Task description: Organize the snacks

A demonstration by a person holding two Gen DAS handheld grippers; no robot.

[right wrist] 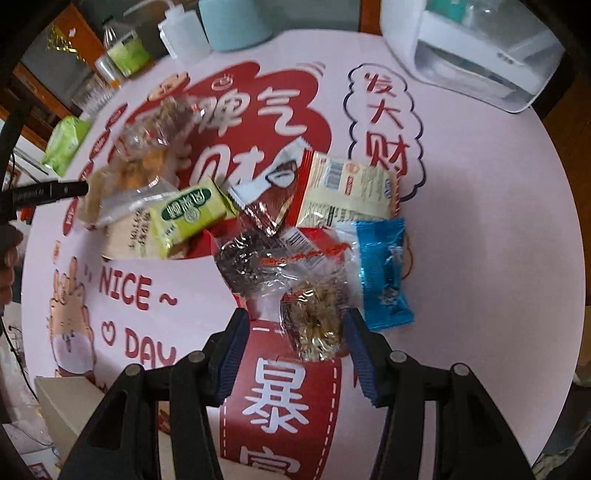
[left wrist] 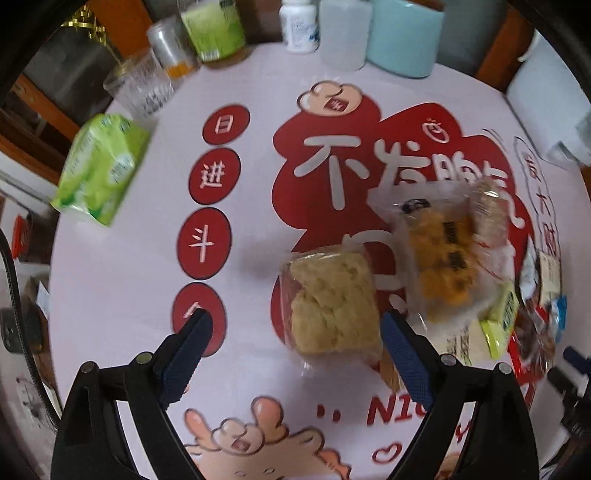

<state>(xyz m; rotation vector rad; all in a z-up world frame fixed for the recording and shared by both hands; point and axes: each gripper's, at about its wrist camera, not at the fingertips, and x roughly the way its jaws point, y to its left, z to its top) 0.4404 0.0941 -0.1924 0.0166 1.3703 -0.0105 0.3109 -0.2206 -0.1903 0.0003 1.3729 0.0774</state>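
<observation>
A heap of wrapped snacks lies on the round table with its pink printed cover (left wrist: pixel 122 277). My left gripper (left wrist: pixel 295 319) points down, open wide. A pale crumbly cake in clear wrap (left wrist: pixel 332 306) sits just beyond its tips, close to the right finger. Behind that lies an orange-yellow cake (left wrist: pixel 443 258). My right gripper (right wrist: pixel 296 314) is open over a clear-wrapped nut snack (right wrist: pixel 314 325), which lies between the fingertips without being pressed. Around it lie a blue packet (right wrist: pixel 384 273), a cream packet (right wrist: pixel 347 192), a green pack (right wrist: pixel 192 214) and a dark seed snack (right wrist: pixel 243 262).
A green tissue pack (left wrist: pixel 99 170), a glass (left wrist: pixel 140 88), a white bottle (left wrist: pixel 299 26) and a light blue container (left wrist: pixel 402 37) line the far rim. A white appliance (right wrist: pixel 476 59) stands at the far right. A cardboard box (right wrist: pixel 70 406) sits below the table's near left edge.
</observation>
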